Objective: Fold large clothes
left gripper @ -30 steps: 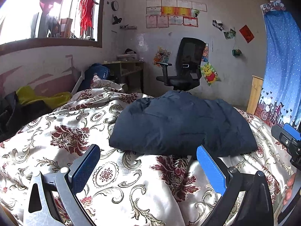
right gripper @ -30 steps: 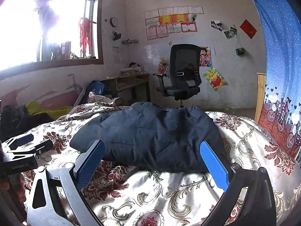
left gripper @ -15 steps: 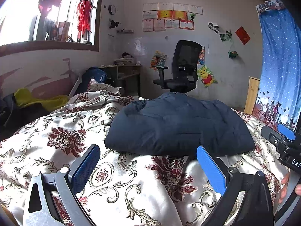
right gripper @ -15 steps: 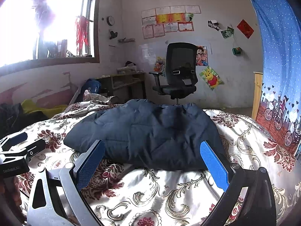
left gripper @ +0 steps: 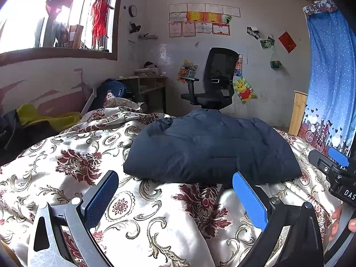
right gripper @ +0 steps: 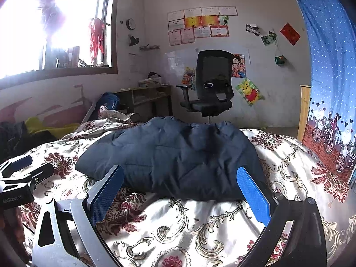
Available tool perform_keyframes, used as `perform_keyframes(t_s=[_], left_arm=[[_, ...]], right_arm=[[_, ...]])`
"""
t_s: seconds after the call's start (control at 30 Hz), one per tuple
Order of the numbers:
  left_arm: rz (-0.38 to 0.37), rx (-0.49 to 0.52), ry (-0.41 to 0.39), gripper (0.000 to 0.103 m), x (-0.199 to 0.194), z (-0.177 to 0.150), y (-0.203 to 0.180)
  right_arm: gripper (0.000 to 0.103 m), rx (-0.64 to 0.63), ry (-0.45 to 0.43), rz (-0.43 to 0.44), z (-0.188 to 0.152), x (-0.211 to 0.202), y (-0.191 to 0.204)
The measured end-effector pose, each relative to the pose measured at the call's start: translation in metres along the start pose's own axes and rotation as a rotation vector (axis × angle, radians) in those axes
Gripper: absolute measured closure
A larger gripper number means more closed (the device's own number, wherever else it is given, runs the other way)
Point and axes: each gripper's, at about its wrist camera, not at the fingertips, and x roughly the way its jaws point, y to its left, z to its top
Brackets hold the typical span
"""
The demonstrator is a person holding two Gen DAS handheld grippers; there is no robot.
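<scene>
Floral bedding (left gripper: 73, 166) in cream and dark red covers the bed that fills the foreground of both wrist views. Nearest the cameras, the left gripper (left gripper: 175, 191) and the right gripper (right gripper: 180, 189) hang just above this bedding, each with its blue-padded fingers spread wide apart and nothing between them. Just beyond them on the bedding lies the dark navy padded jacket (right gripper: 178, 158), folded into a compact bundle, clear of both grippers. Beyond the jacket, a black office chair (right gripper: 211, 89) stands against the far wall, with a blue curtain (right gripper: 329, 71) to the jacket's right.
</scene>
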Motion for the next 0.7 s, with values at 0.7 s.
perform_keyframes(t_s=[0.7], left_arm=[[0.000, 0.000, 0.000, 0.000, -0.0003, 0.0003, -0.0003]], right_arm=[[0.003, 0.001, 0.009, 0.002, -0.0022, 0.0003, 0.0001]])
